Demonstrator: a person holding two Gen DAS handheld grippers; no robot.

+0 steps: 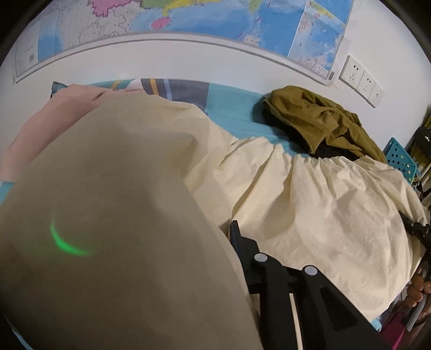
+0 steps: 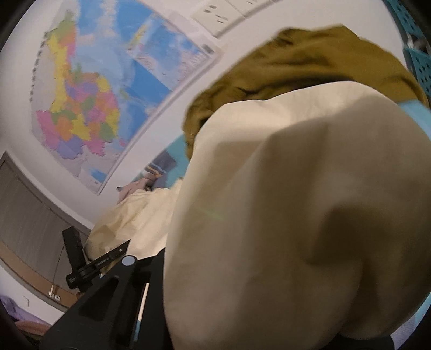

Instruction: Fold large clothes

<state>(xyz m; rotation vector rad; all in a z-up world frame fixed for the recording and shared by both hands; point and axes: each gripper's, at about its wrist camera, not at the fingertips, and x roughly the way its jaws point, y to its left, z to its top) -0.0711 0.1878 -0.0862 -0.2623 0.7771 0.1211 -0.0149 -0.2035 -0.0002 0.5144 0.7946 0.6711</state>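
Note:
A large cream garment (image 1: 309, 204) lies spread over the turquoise bed sheet (image 1: 231, 107). In the left wrist view a raised fold of it bulges close to the lens. It covers one finger of my left gripper (image 1: 221, 226), and the jaws stand nearly together on the cloth beside the black finger (image 1: 237, 234) that shows. In the right wrist view the same cream garment (image 2: 282, 215) drapes over my right gripper (image 2: 188, 242) and hides its tips, which pinch the cloth. The right gripper (image 1: 414, 228) shows at the cloth's far right edge in the left wrist view, and the left gripper (image 2: 75, 255) at the lower left in the right wrist view.
An olive-green garment (image 1: 317, 118) is heaped on the bed by the wall, behind the cream one. A pink garment (image 1: 54, 121) lies at the left. A wall map (image 1: 188, 24), wall sockets (image 1: 361, 78) and a teal perforated basket (image 1: 401, 158) border the bed.

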